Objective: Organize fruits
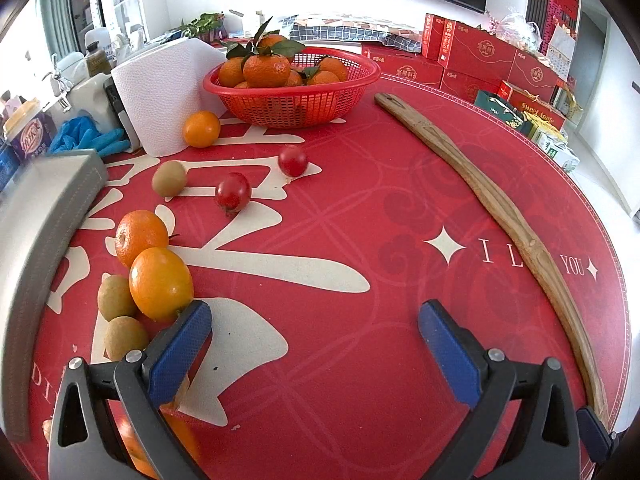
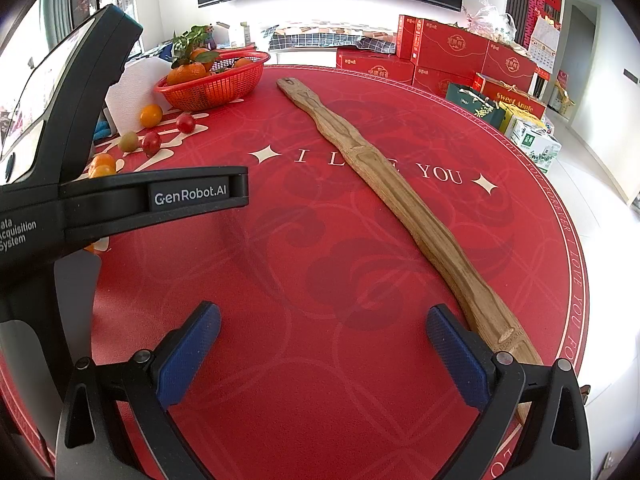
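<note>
Here, the left gripper [image 1: 316,330] and right gripper [image 2: 322,338] both hover with jaws spread, holding nothing. Loose fruits lie on the mat [image 1: 360,208]: an orange [image 1: 161,283] beside the left gripper, tomatoes [image 1: 233,192] near the basket [image 1: 288,102].

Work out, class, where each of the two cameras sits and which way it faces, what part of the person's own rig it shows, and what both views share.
Left wrist: on the left gripper, low over the red table mat, facing the red basket and loose fruit; its open blue fingers show.
Right wrist: on the right gripper, facing along the wooden stick; its open fingers and the left gripper's black body show.
Shared: basket, stick, mat, red boxes.
</note>
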